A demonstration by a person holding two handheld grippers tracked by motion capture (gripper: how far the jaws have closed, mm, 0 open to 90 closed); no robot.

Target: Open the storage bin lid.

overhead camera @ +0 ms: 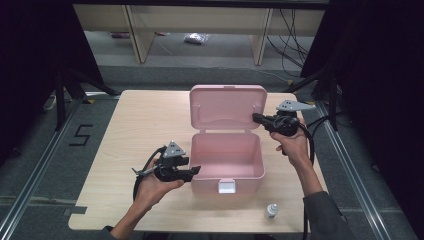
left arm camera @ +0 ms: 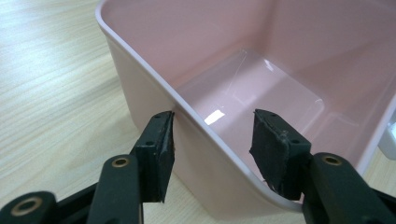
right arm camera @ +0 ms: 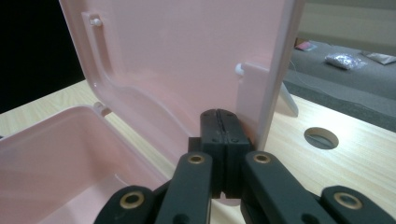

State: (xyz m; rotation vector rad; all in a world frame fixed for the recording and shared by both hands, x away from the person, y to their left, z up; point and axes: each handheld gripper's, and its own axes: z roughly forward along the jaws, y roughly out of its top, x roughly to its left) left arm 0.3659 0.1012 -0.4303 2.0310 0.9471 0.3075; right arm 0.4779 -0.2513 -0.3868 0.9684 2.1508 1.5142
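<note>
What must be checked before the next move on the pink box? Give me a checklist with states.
1. Lid stands open and upright: ok.
2. Right tool shut, tips at the lid's inner face: ok.
3. Right tool actually touching the lid: cannot tell.
4. Left tool clamped on the box wall: not ok; the jaws straddle it, open.
5. Box inside empty: ok.
6. Bottle apart from the box: ok.

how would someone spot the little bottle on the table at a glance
Start at the open pink box in the middle of the wooden table. Go to the table's near edge, right of the box's white latch: the small bottle stands there alone, whitish, much smaller than the box.
</note>
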